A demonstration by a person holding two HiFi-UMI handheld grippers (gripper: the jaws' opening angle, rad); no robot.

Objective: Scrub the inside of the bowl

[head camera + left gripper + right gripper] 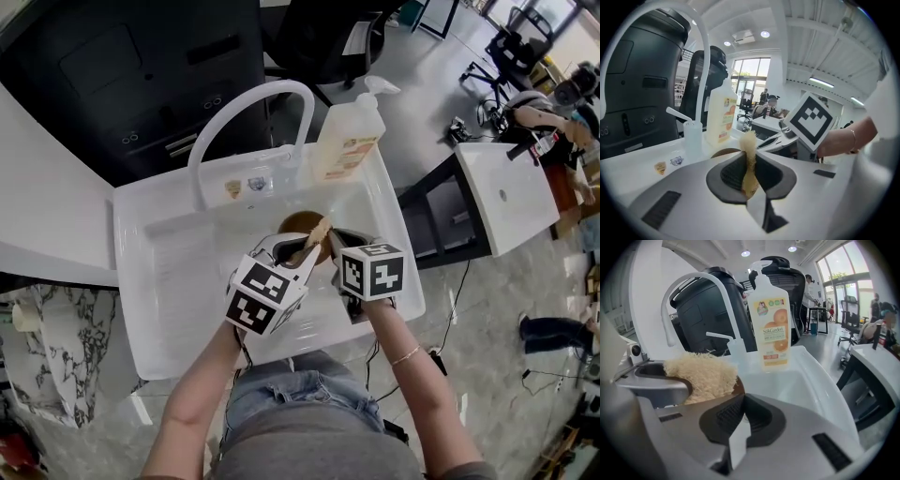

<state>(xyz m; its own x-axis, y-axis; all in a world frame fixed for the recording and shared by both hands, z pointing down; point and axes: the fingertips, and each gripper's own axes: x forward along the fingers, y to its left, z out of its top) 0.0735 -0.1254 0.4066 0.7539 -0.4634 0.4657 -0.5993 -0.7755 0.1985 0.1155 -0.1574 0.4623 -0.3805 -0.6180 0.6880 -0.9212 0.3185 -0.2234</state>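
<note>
Claw (742, 416) on bowl (739, 385), sponge (701, 376) inside

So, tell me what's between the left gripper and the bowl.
A tan loofah scrubber, pinched in the left gripper's jaws, sticks out over the brown bowl. The left gripper view shows the pinch, the head view the rest.

Your left gripper (749, 165) and right gripper (742, 417) both have smooth, pale-grey moulded shells, each with dark rectangular slots (661, 209) sunk into the upper face. The jaws are lined with dark, finely ribbed pads (732, 172), which sit in a rounded black recess. Each gripper carries a white cube printed with bold black square markers: the left cube (265, 293) and the right cube (372, 272). You wear a grey top (319, 457), blue denim (286, 392) below it, and a thin bracelet (406, 356) on your right wrist.
</note>
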